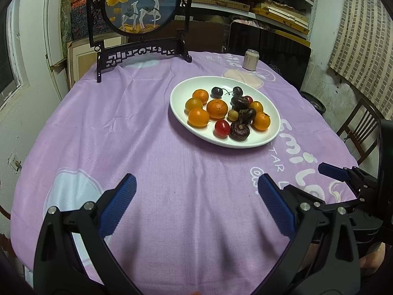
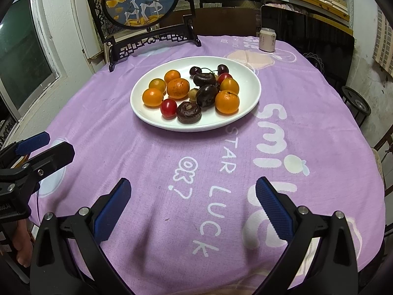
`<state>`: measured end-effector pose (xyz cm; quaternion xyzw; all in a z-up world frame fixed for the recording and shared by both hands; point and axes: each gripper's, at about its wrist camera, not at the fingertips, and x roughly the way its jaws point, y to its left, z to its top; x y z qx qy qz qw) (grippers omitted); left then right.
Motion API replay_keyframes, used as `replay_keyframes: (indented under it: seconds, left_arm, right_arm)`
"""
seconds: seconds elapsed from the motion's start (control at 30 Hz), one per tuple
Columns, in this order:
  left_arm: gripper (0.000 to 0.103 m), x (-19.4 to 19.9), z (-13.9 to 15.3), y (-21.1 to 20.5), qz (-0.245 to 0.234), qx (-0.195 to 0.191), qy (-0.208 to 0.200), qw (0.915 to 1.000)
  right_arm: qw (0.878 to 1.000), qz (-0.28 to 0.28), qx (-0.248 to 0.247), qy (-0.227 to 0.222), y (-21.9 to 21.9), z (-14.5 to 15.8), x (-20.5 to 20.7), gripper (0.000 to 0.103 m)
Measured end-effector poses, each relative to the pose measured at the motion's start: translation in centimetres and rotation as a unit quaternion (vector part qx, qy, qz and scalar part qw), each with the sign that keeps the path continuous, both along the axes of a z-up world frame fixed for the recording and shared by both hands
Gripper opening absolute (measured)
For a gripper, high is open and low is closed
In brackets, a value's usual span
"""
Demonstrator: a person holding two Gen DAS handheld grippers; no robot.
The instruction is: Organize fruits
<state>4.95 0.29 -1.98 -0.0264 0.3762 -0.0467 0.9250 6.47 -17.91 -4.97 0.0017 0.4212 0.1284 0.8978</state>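
Observation:
A white oval plate (image 1: pixel 265 140) (image 2: pixel 147 118) sits on the purple tablecloth and holds several oranges (image 1: pixel 217 109) (image 2: pixel 178 88), dark water chestnuts (image 1: pixel 239 131) (image 2: pixel 189 112), red cherry tomatoes (image 1: pixel 222 128) (image 2: pixel 168 108) and dark cherries (image 1: pixel 217 92) (image 2: pixel 195 70). My left gripper (image 1: pixel 196 206) is open and empty, low over the cloth, well short of the plate. My right gripper (image 2: pixel 192 209) is open and empty, near the table's front. Each gripper shows at the edge of the other's view.
A framed round deer picture on a black stand (image 1: pixel 141 7) (image 2: pixel 141 2) stands at the table's far edge. A drink can (image 1: pixel 250 60) (image 2: pixel 267 39) stands at the back right. A wooden chair (image 1: pixel 358 127) is at the right of the table.

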Motion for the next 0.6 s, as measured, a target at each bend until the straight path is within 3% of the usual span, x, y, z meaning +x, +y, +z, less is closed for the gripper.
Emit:
replay_keyframes:
  seconds: [0.6]
  left_arm:
    - [0.101, 0.49, -0.33, -0.16, -0.002, 0.002, 0.006, 1.0000]
  right_arm:
    - [1.000, 0.001, 0.003, 0.007, -0.26, -0.20, 0.47, 0.101]
